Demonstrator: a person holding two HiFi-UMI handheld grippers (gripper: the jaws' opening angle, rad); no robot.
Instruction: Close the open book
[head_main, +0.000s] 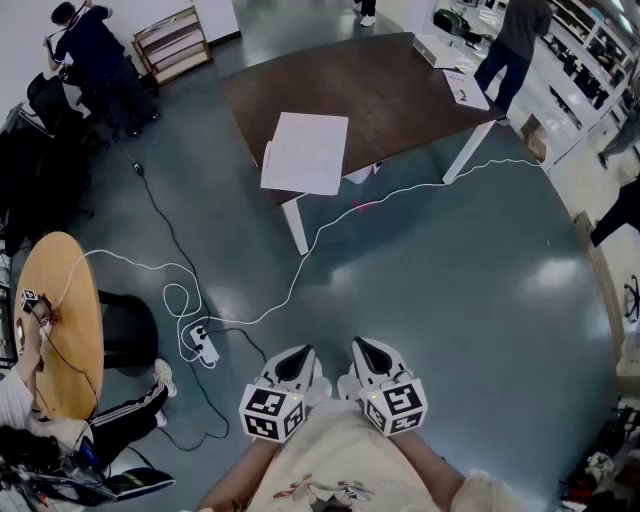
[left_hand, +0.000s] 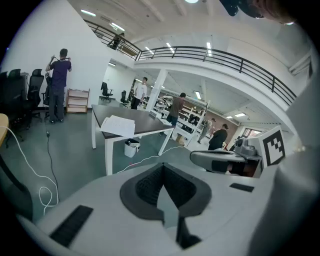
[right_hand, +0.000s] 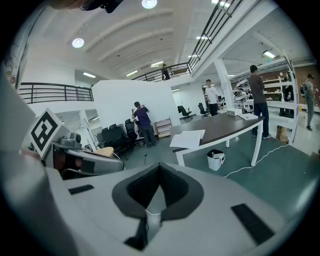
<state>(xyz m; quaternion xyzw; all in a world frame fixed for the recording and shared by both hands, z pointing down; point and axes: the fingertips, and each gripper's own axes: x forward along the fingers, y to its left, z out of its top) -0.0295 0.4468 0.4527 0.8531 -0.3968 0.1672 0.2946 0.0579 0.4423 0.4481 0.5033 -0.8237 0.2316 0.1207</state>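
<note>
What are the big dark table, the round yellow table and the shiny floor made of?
Dark table: looks like wood or wood-look board, with a flat brown matte top. Its white legs may be painted metal, but that is hard to tell.
Round table: probably pale wood, warm yellow and smooth.
Floor: a hard, glossy grey-green coating, since bright patches gleam on it.

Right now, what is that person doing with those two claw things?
A person holds the left gripper and the right gripper close to the body, both shut and empty. The open book lies on the near corner of the dark table, across the floor from them. Neither gripper touches it, so it is not closed yet.
</note>
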